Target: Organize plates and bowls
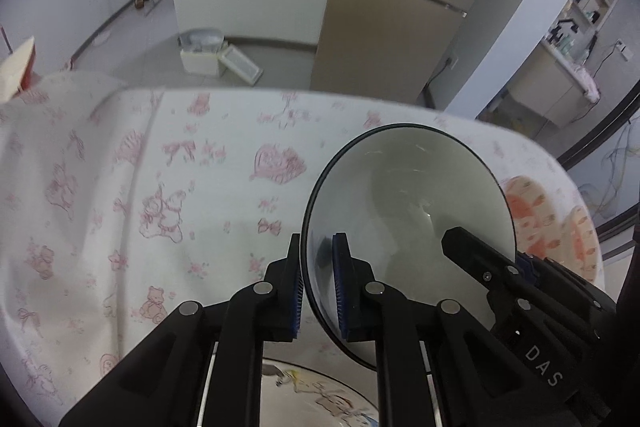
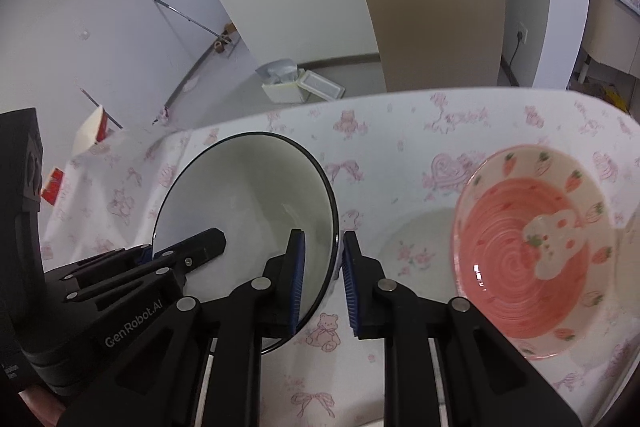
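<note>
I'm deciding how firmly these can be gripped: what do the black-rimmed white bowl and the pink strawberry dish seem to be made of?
The black-rimmed white bowl looks like glazed ceramic, possibly enamelled metal: smooth glossy inside with soft glints and a thin dark rim. The pink strawberry dish looks like glazed ceramic: shiny highlights, spiral ridges, a raised pale figure.

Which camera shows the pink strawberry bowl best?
The right wrist view: the pink strawberry bowl shows nearly whole there, with its red swirl and white bunny inside. In the left wrist view only a blurry edge peeks out behind the white bowl.
</note>
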